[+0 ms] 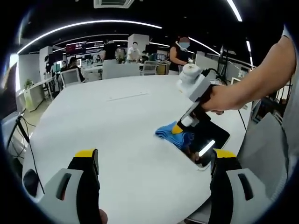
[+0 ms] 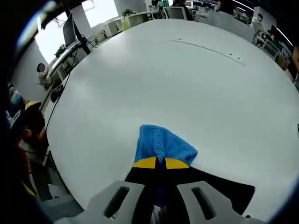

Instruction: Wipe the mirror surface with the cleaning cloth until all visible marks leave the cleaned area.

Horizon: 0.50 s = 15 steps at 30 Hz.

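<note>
Wiping underway: the right gripper (image 1: 178, 129), jaws clamped on the blue cloth (image 2: 163, 144), presses it onto the mirror (image 1: 208, 142) at the table (image 1: 117, 140) edge, left gripper (image 1: 154, 161) hovering jaws apart; next, sweep across remaining glass.

The left tool (image 1: 152, 161) hovers with its yellow-tipped jaws spread wide apart and nothing between them. The right tool (image 2: 156, 163) has its jaws pressed together, pinching the blue cloth (image 2: 163, 143). A bare hand (image 1: 223, 99) grips its handle, the forearm reaching in from the right.
</note>
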{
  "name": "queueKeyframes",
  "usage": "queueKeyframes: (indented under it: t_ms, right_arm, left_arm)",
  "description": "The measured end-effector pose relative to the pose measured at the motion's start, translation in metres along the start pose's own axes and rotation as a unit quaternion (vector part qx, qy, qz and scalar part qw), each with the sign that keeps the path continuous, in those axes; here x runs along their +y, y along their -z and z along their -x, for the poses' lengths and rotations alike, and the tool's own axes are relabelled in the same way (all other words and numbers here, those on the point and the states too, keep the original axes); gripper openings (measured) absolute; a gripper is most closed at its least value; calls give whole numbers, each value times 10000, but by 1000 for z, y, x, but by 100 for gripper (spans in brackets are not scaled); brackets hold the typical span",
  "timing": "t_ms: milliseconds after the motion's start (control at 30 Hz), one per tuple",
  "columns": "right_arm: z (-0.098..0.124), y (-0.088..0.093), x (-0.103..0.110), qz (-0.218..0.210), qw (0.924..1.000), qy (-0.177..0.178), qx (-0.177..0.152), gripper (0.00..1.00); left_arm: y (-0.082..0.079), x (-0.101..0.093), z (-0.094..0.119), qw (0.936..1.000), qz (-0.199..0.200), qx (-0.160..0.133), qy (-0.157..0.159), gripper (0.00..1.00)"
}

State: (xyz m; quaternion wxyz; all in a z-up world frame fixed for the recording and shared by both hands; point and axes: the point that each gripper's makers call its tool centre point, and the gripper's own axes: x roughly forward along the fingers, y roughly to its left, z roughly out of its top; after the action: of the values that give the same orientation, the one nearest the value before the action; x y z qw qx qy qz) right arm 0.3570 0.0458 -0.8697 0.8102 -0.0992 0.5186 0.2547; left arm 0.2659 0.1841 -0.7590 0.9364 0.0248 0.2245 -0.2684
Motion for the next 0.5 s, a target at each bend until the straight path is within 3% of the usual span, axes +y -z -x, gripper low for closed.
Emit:
queueKeyframes:
  t_ms: [500]
  right_arm:
    - [2, 2, -3, 28, 10000, -31, 11, 0]
  left_arm:
    - [-7, 0, 2, 9998, 109, -150, -90, 99]
